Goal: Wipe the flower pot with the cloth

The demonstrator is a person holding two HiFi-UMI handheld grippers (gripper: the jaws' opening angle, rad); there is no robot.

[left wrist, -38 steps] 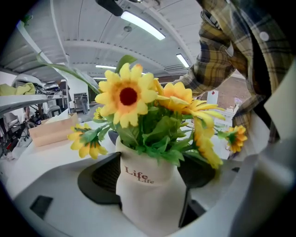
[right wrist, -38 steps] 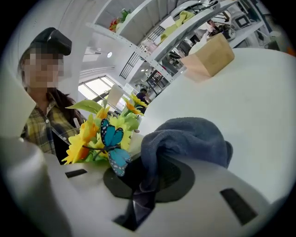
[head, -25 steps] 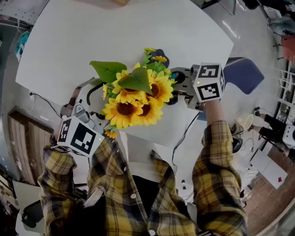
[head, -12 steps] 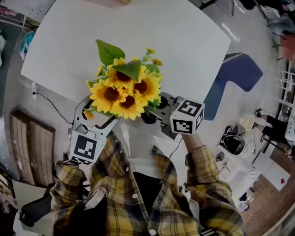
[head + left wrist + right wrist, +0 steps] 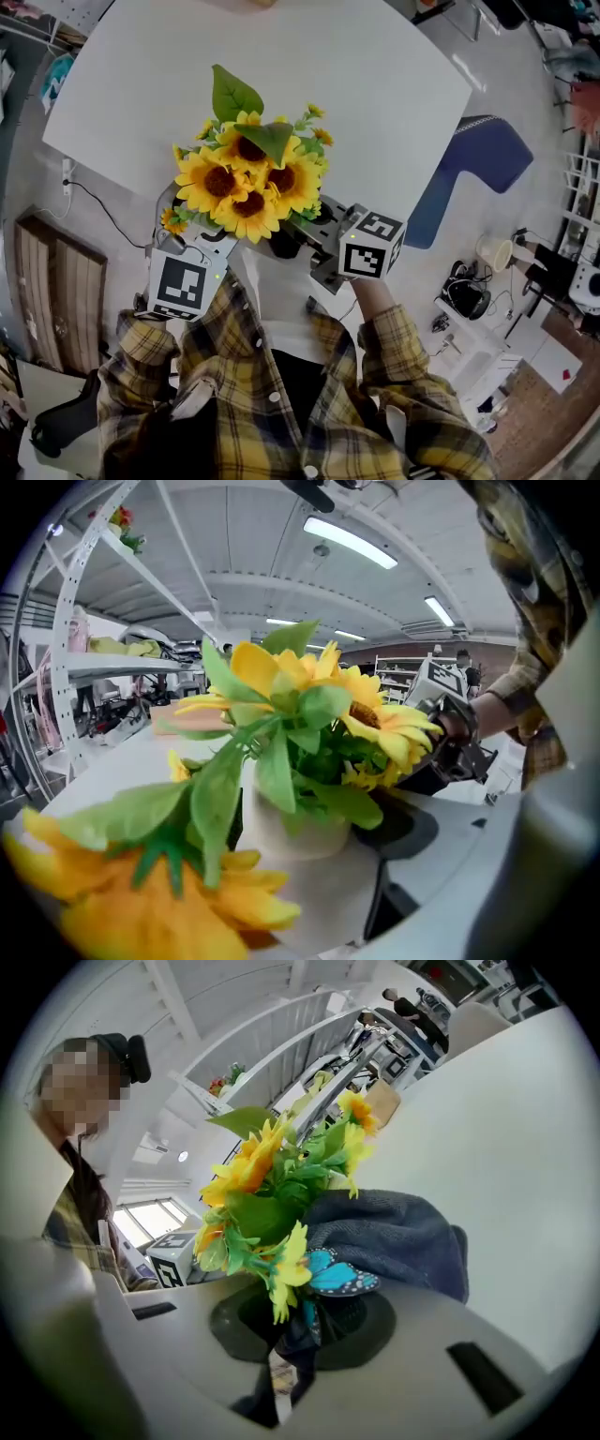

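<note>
Left claw (image 5: 298, 850): closed on the sides of the cream round flower pot (image 5: 286, 822), which sits between its jaws.
Flower pot: held over the near edge of the white desk (image 5: 356, 84), close to the person's checked shirt (image 5: 272, 403).
Yellow artificial sunflowers (image 5: 242, 178): spilling over the pot and hiding it from above.
Right claw (image 5: 298, 1330): pinched on the dark blue-grey towelling cloth (image 5: 398, 1232), which is bunched just behind the lower blooms.
Blue paper butterfly (image 5: 339, 1277): in front of the cloth.
</note>
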